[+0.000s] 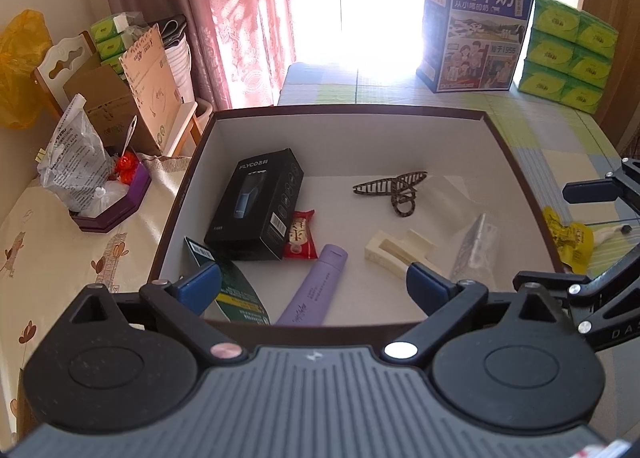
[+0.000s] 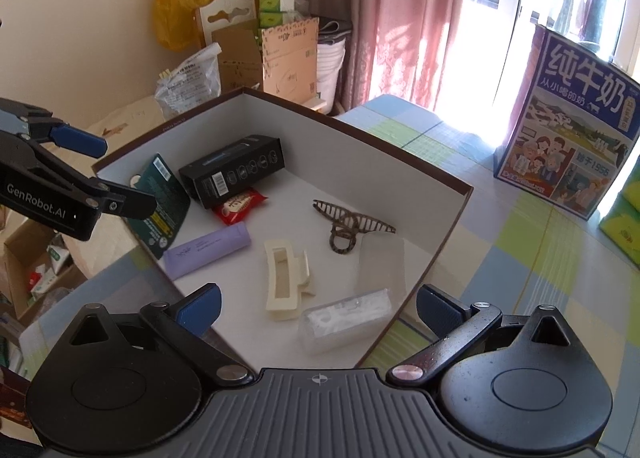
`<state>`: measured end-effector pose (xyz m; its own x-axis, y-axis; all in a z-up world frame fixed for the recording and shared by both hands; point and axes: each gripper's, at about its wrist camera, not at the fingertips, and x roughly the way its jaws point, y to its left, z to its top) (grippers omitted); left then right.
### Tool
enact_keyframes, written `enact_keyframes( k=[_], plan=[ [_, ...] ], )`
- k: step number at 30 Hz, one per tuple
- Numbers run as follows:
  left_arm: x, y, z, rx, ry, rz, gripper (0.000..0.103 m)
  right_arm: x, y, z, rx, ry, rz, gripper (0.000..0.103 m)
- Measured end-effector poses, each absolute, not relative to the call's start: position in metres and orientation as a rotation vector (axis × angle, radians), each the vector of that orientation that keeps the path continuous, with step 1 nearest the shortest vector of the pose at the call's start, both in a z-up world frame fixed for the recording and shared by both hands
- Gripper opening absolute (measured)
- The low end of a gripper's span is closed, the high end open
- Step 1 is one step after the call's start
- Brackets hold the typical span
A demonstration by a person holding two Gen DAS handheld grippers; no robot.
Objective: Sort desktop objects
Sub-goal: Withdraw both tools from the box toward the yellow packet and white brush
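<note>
Claws (image 1: 312, 286) (image 2: 318, 308) both spread, empty; black box (image 1: 256, 205) reads "FLYCO"; left claw's arm (image 2: 44, 193) "GenRobot.AI".

Matt cardboard box (image 1: 520, 173), glossy plastic tube (image 1: 316, 286), patterned cloth curtain (image 1: 240, 17)

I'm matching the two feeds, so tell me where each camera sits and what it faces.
Left wrist: on the left tool, open, at the box's near edge, facing the window; the right tool shows at the right.
Right wrist: on the right tool, open, at the box's near right corner, facing left across it; the left tool shows at the left.
Shared: box, purple tube, cream clip.
</note>
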<state>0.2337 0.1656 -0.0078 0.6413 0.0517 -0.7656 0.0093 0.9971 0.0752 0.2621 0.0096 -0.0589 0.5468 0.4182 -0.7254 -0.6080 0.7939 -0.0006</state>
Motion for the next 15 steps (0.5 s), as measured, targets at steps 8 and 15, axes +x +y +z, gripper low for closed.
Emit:
enact_keyframes(
  k=[8,15],
  plan=[
    [0.207,0.153,0.0,0.056,0.86,0.048,0.099,0.237,-0.007,-0.051,-0.244,0.765,0.629,0.101],
    [0.18,0.136,-0.002,0.026,0.868,0.055,0.099,0.212,-0.028,-0.049,-0.225,0.76,0.635,0.101]
  ],
)
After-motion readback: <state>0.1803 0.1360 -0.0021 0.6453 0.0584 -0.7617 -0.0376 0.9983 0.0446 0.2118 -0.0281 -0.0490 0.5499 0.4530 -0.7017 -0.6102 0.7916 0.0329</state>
